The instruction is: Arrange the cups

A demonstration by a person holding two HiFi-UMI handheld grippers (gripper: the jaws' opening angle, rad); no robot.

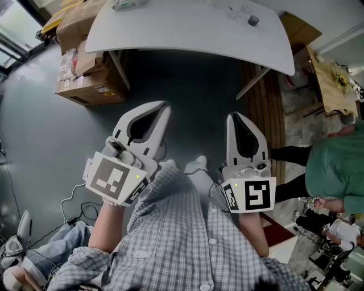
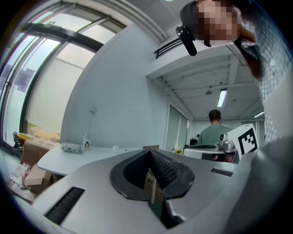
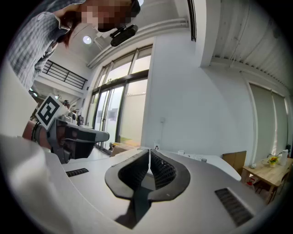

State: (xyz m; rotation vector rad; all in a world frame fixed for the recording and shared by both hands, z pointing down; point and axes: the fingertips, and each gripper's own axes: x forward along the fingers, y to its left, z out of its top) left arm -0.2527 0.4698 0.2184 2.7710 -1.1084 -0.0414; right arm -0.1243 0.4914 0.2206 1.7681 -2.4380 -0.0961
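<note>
The cups are small and far off: a dark cup and some clear ones stand on the white table at the top of the head view. My left gripper and right gripper hang side by side over the dark floor, well short of the table. Both are shut with nothing between the jaws. In the left gripper view the gripper points at the table, where a small white cup shows. In the right gripper view the gripper points at the table edge with small cups.
Cardboard boxes are stacked on the floor left of the table. A wipes packet lies on the table's left part. A person in a green shirt stands at the right. A wooden side table is at the far right, and cables trail on the floor.
</note>
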